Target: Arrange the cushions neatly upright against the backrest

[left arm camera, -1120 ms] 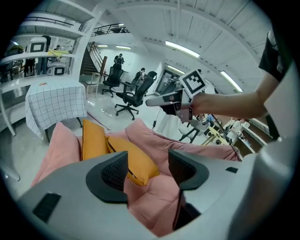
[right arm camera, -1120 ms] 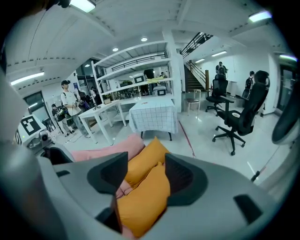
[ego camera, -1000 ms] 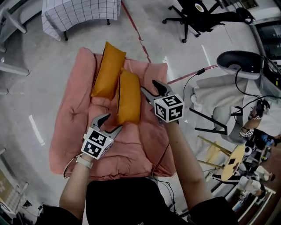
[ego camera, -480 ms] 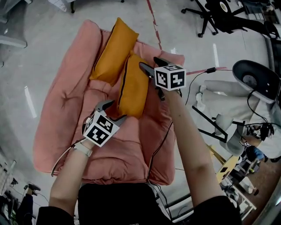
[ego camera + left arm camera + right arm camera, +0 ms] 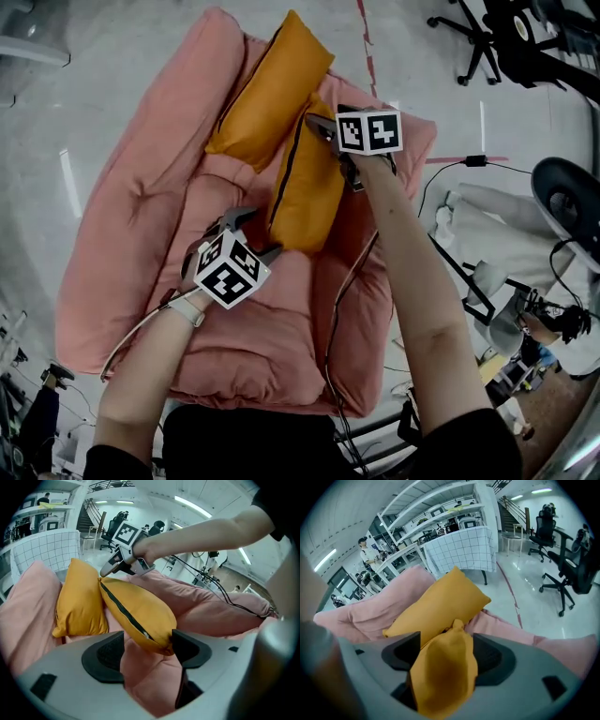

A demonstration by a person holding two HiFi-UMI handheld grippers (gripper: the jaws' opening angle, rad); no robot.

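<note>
Sofa [image 5: 141, 187]: left hand-held gripper [image 5: 255, 232], right hand-held gripper [image 5: 326, 117] jaws just spread astride cushion [image 5: 309, 197] ends; right gripper view misses zipper [image 5: 123, 616].

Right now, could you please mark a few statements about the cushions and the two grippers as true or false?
1. The near cushion and the far cushion, both orange, lie on the pink sofa. True.
2. A dark zip runs along the near cushion. True.
3. The left gripper is shut and empty. False: its fingers stand apart, have just been opening, and the near cushion's lower end is between them.
4. The right gripper is at the far cushion. False: the near cushion's upper end is between its fingers, which have just been opening.
</note>
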